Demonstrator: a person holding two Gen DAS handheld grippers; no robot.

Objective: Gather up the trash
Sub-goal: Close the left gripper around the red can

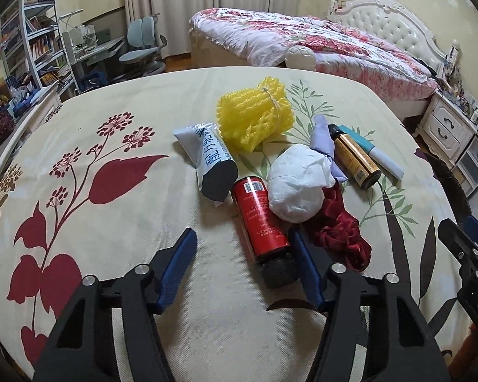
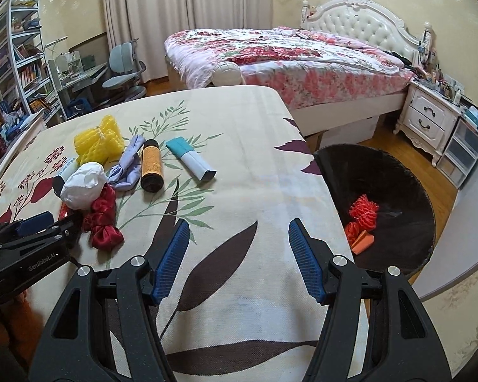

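Observation:
On the floral tablecloth (image 1: 111, 127) lies a heap of trash: a red bottle (image 1: 259, 219), a white paper ball (image 1: 294, 184), a red satin cloth (image 1: 337, 235), a yellow foam net (image 1: 255, 117), a grey-white tube (image 1: 207, 159), an amber bottle (image 1: 355, 159) and a teal-white tube (image 1: 376, 152). My left gripper (image 1: 240, 235) is open around the red bottle's black-capped end; the bottle lies against the right finger, and the left pad stands apart from it. My right gripper (image 2: 239, 224) hangs open over bare cloth near the table's right edge, nothing in it.
A black bin (image 2: 414, 191) stands on the floor beside the table's right edge and holds red foam nets (image 2: 365, 213) and an orange piece. A lavender cloth (image 2: 127, 165) lies among the trash. Behind are a bed (image 2: 286, 60), a nightstand, a desk with a chair, and shelves.

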